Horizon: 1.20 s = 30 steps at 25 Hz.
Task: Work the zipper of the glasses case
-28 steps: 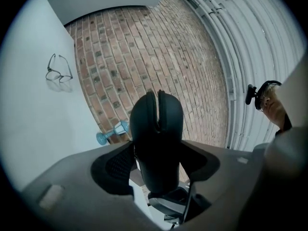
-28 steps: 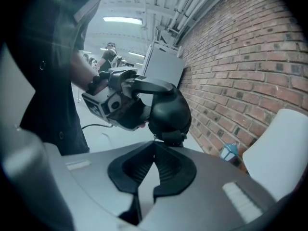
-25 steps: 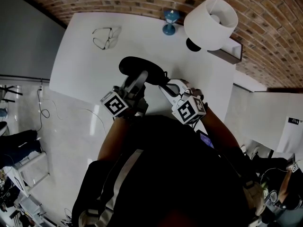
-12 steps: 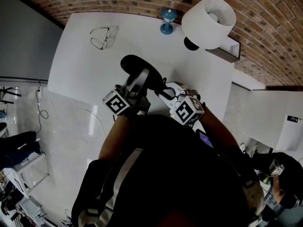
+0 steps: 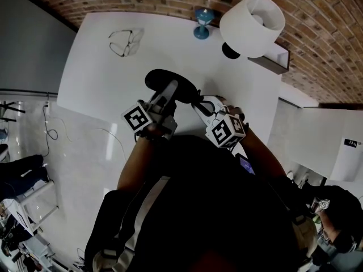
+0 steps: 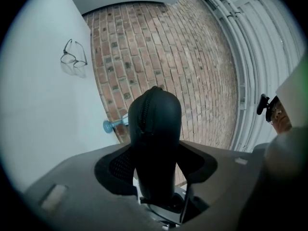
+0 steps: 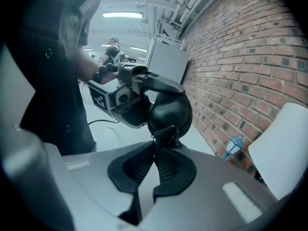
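The black oval glasses case (image 5: 161,79) hangs above the white table (image 5: 96,78), and my left gripper (image 5: 168,95) is shut on its near end. In the left gripper view the case (image 6: 155,129) stands upright between the pads, zipper line facing left; those jaws have just been closing with the case between them. My right gripper (image 5: 198,103) comes in from the right and is shut on the small zipper pull (image 7: 164,130) at the case's (image 7: 168,110) rounded end. The left gripper (image 7: 126,97) shows behind the case in the right gripper view.
A pair of glasses (image 5: 125,43) lies on the table's far left. A blue hourglass-shaped ornament (image 5: 202,24) and a white lampshade (image 5: 252,24) stand at the far edge by the brick wall. A person stands in the background of the right gripper view.
The left gripper has rolled a little and sunk slightly with the case. The right gripper has stayed at the zipper pull.
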Tool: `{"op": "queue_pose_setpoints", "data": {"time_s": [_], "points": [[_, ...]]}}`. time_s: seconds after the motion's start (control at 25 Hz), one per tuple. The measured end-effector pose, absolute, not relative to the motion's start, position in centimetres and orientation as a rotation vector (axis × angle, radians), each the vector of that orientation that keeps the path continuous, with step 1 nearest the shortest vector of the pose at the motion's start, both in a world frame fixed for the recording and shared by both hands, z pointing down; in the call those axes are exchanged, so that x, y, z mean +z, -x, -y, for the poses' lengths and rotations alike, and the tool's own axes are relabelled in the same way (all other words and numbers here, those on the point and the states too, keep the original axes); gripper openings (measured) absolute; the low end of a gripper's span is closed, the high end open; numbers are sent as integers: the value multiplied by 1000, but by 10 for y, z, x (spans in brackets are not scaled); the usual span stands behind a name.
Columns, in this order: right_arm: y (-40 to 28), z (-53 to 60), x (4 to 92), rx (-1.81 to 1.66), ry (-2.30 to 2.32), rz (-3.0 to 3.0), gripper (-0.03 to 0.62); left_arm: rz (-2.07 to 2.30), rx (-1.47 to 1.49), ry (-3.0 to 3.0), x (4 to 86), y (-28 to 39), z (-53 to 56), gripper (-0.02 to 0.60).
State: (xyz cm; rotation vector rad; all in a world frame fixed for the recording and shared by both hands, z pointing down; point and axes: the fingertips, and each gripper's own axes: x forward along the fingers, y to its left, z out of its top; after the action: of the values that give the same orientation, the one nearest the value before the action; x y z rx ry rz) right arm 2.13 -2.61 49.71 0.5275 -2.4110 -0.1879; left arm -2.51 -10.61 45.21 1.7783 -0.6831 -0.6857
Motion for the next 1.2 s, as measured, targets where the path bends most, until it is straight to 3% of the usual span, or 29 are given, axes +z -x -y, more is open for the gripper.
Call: {"op": "queue_pose_setpoints", "data": {"time_s": [0.6,1.2], "points": [[-45,54,486,-236,-728,2392,5,564,-588,-1794,452,21,86,238],[-8,29,464,-209,-541,2520,3,666,-801,-2127,398,33,104,298]]}}
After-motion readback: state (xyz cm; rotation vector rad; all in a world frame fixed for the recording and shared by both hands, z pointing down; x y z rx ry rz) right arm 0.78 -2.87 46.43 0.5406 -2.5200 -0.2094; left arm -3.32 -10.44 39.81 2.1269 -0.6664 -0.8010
